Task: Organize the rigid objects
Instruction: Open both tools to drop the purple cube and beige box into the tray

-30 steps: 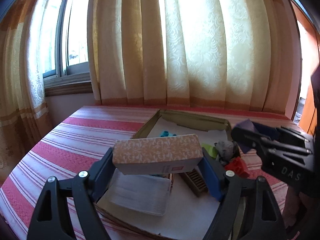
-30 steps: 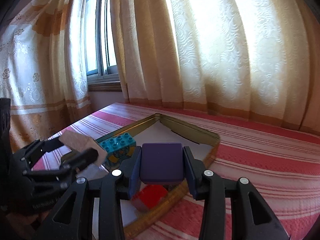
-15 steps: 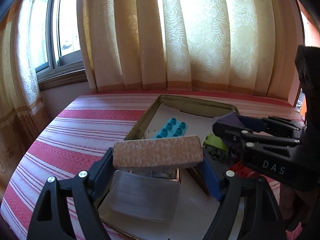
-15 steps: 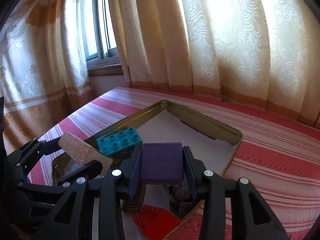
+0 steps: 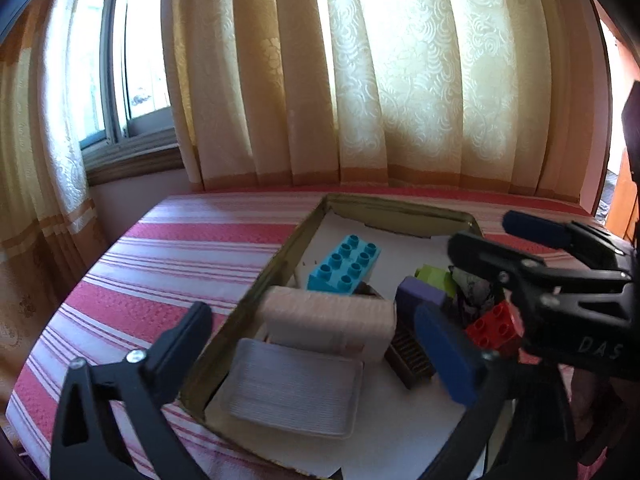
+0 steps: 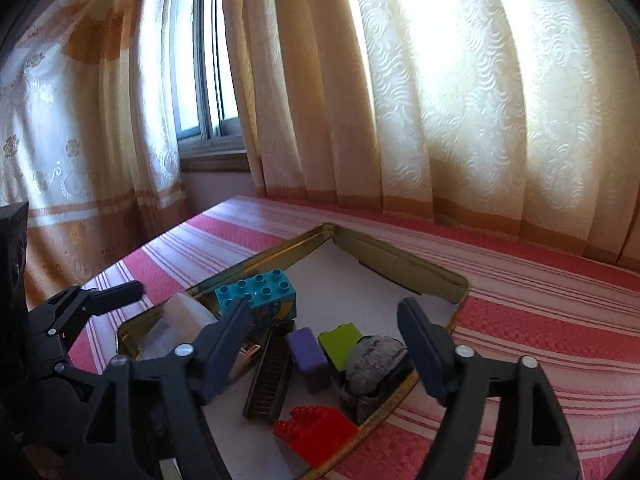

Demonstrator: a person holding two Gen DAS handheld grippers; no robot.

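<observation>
Pink box (image 5: 330, 322), purple block (image 6: 310, 358) now in tray (image 6: 400, 258)

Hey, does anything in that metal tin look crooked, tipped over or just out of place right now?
Yes. The patterned box lies skewed, propped partly on the ribbed white lid rather than flat on the tin floor. The purple block leans against the green brick. Nothing looks spilled or damaged.

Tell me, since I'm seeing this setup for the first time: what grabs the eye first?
The shallow gold metal tray on the red-and-white striped tablecloth, full of toys: a turquoise studded building brick at its far-left side, a red studded brick nearest, a purple block between. Both open claws, left claw and right claw, hover empty above it.
</observation>
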